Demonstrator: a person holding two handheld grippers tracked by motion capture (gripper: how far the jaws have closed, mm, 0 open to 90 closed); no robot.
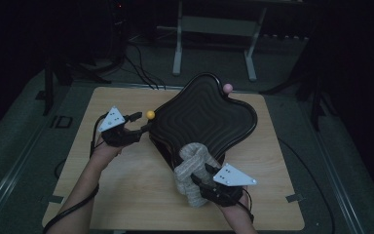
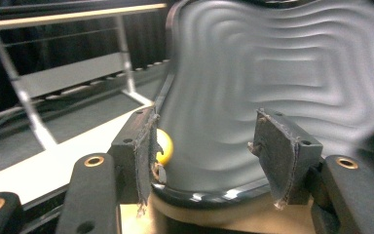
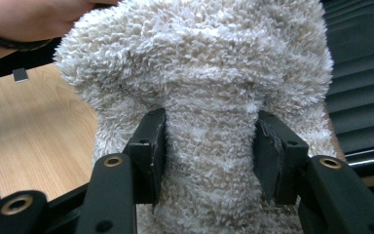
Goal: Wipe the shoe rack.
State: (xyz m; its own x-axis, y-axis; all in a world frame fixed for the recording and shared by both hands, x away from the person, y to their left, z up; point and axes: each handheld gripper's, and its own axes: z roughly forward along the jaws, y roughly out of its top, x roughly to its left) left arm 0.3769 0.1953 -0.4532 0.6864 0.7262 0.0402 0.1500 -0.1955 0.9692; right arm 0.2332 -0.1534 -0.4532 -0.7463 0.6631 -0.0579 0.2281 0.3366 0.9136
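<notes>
My right gripper [image 3: 207, 156] straddles the fluffy towel's [image 3: 199, 73] upright fold, pads at its flanks, grip uncertain; my left gripper [image 2: 209, 146] gapes empty toward the black tray's [image 2: 282, 63] edge.

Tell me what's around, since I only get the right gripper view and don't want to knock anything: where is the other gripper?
Observer: The left gripper is at the left edge of the black wavy-ridged tray, with its jaws open and aimed at the rim.
Operator: Is anything loose near it?
Observer: A small yellow ball sits at that edge, right beside one of the left jaws.
Operator: Anything else on that side of the tray?
Observer: A small pink ball sits just beyond the tray's far edge.
</notes>
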